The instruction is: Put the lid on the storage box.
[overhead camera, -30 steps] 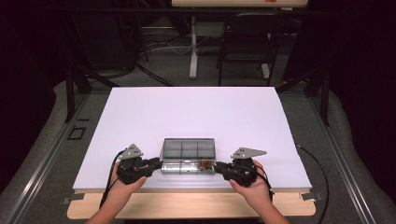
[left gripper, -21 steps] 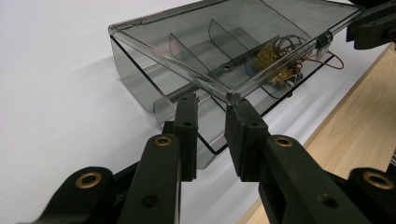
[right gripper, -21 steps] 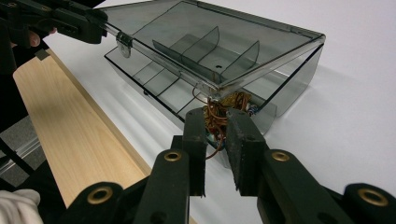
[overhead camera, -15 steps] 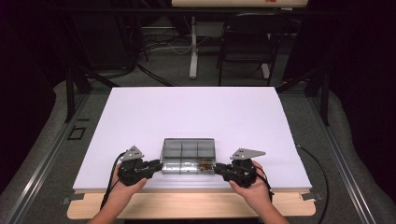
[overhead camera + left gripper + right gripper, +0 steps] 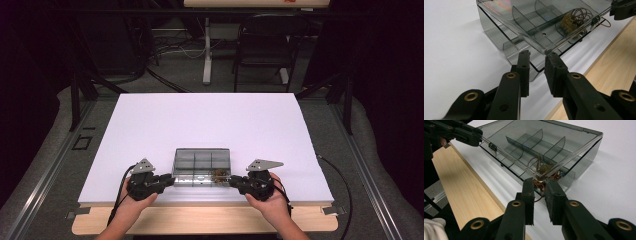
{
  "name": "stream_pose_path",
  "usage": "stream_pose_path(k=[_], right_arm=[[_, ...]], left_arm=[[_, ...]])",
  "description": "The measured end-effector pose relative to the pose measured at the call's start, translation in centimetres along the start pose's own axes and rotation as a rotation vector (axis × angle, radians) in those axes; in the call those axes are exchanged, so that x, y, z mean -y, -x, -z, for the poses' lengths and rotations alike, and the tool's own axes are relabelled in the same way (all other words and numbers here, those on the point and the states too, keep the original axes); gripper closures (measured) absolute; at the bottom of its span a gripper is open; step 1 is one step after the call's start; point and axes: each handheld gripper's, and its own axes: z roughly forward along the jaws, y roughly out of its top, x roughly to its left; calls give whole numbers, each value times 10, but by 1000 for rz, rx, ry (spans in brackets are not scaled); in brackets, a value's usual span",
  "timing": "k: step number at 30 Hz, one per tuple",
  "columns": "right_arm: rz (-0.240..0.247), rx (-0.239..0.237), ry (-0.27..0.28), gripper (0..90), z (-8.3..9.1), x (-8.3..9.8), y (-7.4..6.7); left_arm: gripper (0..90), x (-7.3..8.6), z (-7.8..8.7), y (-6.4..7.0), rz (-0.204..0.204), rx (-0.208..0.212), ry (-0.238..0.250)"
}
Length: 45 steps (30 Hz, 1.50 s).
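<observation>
Here, from the high view, a smoky clear plastic organiser box (image 5: 201, 166) sits on the white bench (image 5: 210, 125) close to its near edge, its long axis running left to right between the two hands. The left tongs (image 5: 169, 181) reach in at the box's near left corner and the right tongs (image 5: 234, 182) at its near right corner, so each hand is equally close to its own end. Behind the box the bench lies bare and wide; in front there is just a narrow white strip, then the wooden ledge (image 5: 200, 220).

In the left gripper view, the left tongs (image 5: 537, 58) stand parted, with the tips right at the corner of the raised lid (image 5: 541, 22); the lid corner seems to rest at the inner face of the right-hand jaw, but the jaws are not closed on it. The lid tilts up and away over the dividers. A tangle of brass-coloured wire (image 5: 574, 17) lies in a far compartment.

In the right gripper view, the right tongs (image 5: 539, 183) are likewise parted, tips at the lid's other near corner, with wire bits just beyond them. The other tongs (image 5: 477, 135) touch the lid edge at the far end. Any lift would likely swing the lid back toward the open bench.
</observation>
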Motion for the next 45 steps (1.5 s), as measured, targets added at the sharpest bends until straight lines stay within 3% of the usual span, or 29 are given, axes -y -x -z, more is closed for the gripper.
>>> stream_pose_path(k=[32, 45], right_arm=[[-11, 3, -47, 739, -9, 5, 1], [-21, -19, -51, 603, -11, 5, 2]], left_arm=[[691, 6, -5, -1, 8, 13, -44], [581, 6, -5, 0, 1, 16, -39]])
